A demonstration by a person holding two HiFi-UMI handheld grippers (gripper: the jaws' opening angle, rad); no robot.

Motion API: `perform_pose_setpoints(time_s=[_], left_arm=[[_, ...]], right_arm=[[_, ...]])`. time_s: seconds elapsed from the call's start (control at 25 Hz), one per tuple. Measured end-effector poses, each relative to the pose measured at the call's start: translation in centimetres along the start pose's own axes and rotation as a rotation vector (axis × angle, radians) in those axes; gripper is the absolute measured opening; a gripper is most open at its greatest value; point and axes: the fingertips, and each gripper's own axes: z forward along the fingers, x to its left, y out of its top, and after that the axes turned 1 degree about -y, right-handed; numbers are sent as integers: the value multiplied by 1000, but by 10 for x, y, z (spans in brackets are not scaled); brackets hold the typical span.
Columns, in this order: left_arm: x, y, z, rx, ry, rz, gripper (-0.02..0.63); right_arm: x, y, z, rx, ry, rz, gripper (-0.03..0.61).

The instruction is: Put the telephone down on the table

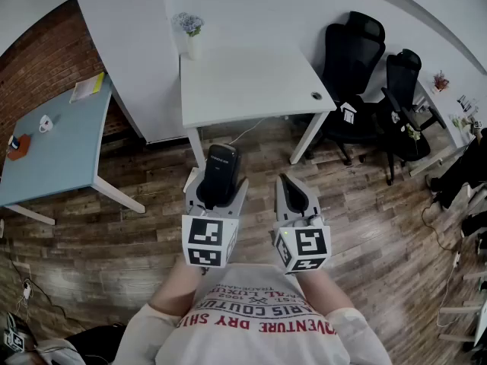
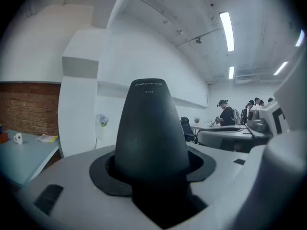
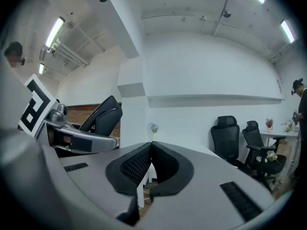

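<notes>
Upper centre, a white table stands on wood floor. The left gripper clamps the telephone; the right gripper is closed, empty.

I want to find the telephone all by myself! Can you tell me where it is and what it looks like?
Find the white table in the middle of the room, then look just in front of its near edge. Two grey grippers reach out there; the telephone is the black handset standing in the left gripper. The right gripper beside it is shut and empty.

an office: white desks, black swivel chairs.
</notes>
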Motion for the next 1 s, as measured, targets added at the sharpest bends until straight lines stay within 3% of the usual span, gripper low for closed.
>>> perform_pose_setpoints(time_s=[0.52,1.0], left_arm=[[9,-12,6,23,10,-13,293],[36,-51,16,144,-25,-77,293]], right_arm=[[1,-10,8,30,11,16,23],[11,-51,17,132,13,75,24]])
